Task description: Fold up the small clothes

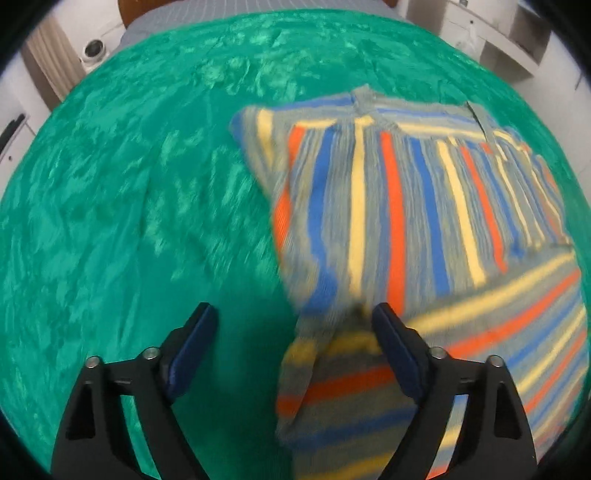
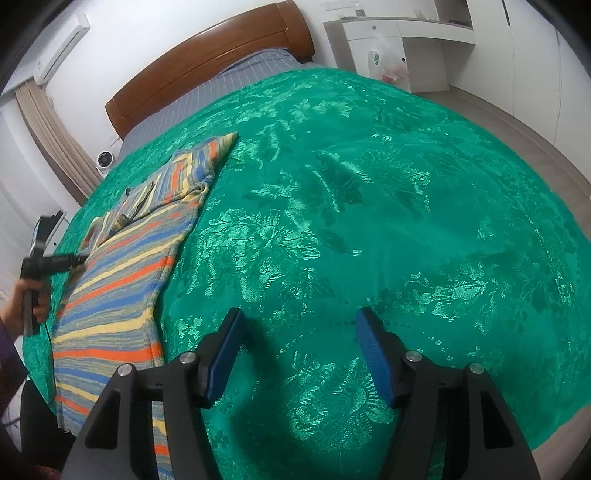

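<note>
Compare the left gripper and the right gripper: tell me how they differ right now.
The left gripper is over the edge of the striped sweater, a fold of knit between its fingers; the right gripper is over bare green bedspread, nothing between its fingers. The left stands wider apart than the right. Both are open, with black frames and blue pads, and grip nothing.

Wooden headboard (image 2: 207, 59), white walls (image 2: 166, 22), grey floor (image 2: 517, 122)
</note>
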